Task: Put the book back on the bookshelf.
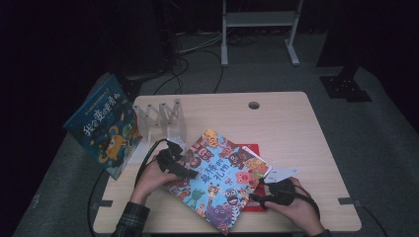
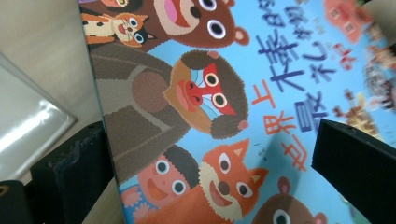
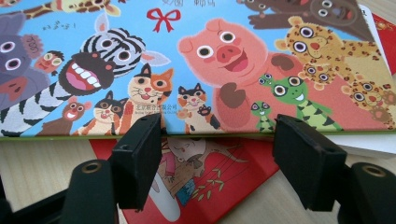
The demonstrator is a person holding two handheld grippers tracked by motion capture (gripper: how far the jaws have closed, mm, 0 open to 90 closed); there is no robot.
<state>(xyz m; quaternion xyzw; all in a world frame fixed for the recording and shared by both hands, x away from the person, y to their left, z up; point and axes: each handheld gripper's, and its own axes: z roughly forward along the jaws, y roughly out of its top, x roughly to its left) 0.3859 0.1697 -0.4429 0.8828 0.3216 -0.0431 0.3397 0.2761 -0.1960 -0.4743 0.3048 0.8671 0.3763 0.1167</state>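
Book: the animal picture book (image 1: 217,180) is lying askew on the table (image 1: 296,128), partly covering a red book (image 1: 249,150).
Left gripper (image 1: 174,160): you are holding it at the book's left edge, jaws spread, straddling that edge without pinching.
Right gripper (image 1: 276,190): you are hovering at the lower right edge, jaws apart, gripping nothing.
Progress: you are lining up; lifting and racking in the clear stand (image 1: 160,118) appear left.
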